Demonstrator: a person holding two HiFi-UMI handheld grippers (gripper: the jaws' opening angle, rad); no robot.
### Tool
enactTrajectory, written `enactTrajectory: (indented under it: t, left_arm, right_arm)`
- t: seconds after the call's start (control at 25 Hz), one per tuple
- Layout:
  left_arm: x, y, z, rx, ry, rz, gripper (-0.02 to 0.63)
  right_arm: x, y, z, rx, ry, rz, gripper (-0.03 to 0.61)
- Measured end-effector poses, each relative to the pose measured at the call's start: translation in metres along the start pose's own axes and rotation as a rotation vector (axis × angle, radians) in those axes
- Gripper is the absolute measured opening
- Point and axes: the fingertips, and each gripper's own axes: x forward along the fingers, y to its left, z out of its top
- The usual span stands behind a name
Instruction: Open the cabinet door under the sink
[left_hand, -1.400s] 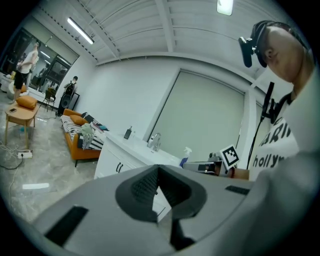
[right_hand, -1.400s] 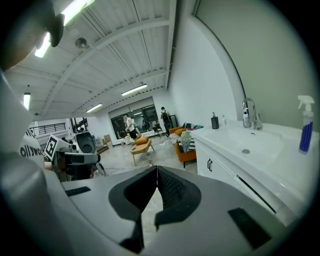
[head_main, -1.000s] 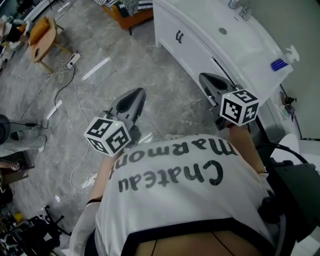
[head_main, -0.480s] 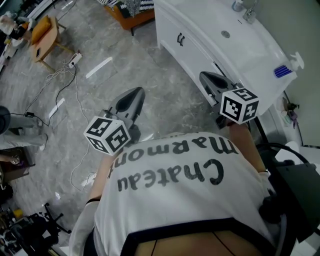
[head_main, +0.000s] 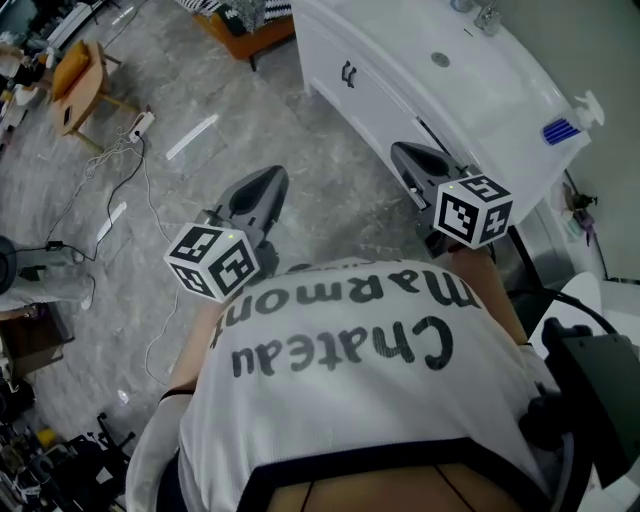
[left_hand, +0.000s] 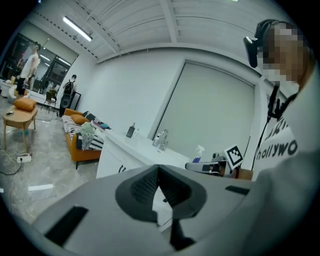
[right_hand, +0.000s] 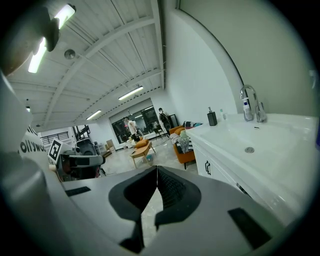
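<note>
The white vanity cabinet (head_main: 372, 92) with its sink basin (head_main: 470, 75) stands at the upper right of the head view. A black handle (head_main: 348, 73) marks one door on its front, also visible in the right gripper view as the handle (right_hand: 207, 167). My right gripper (head_main: 402, 152) hovers just in front of the cabinet face, jaws shut and empty, near a dark slit (head_main: 432, 132) in the front. My left gripper (head_main: 272, 182) hangs over the floor, well short of the cabinet, shut with nothing held. In their own views, the left gripper (left_hand: 159, 168) and the right gripper (right_hand: 157, 169) show pads pressed together.
A faucet (right_hand: 250, 105) and soap bottle (right_hand: 212, 117) stand on the counter. A blue brush (head_main: 558, 130) lies at its near end. An orange sofa (head_main: 245, 28), a small wooden table (head_main: 78, 85) and cables with a power strip (head_main: 140, 125) are on the marble floor.
The left gripper has drifted a little up and left in the head view. The right gripper has barely shifted. Both stay shut.
</note>
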Motion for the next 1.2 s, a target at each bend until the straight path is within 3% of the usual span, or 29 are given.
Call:
enactTrajectory:
  t: [0.12,0.28,0.4,0.72,1.2]
  left_arm:
    - [0.002,0.0,0.002,0.011,-0.008,0.004,0.008]
    - [0.002,0.015,0.003,-0.053,-0.028,0.009,0.008]
    - [0.01,0.03,0.003,-0.087,-0.021,-0.019,0.008]
    - [0.056,0.067,0.035,-0.004,0.02,-0.13,0.008]
    - [0.121,0.165,0.111,0.02,0.088,-0.245,0.008]
  right_arm:
    - [-0.004,-0.007,-0.013,0.042,0.012,-0.025,0.011]
    - [-0.001,-0.015,-0.026,0.129,0.027,-0.05,0.011]
    - [0.005,-0.019,-0.021,0.139,0.013,-0.076,0.011]
    - [0.046,-0.037,0.006,0.168,-0.016,-0.161,0.011]
    - [0.139,-0.054,0.061,0.221,-0.059,-0.282,0.011]
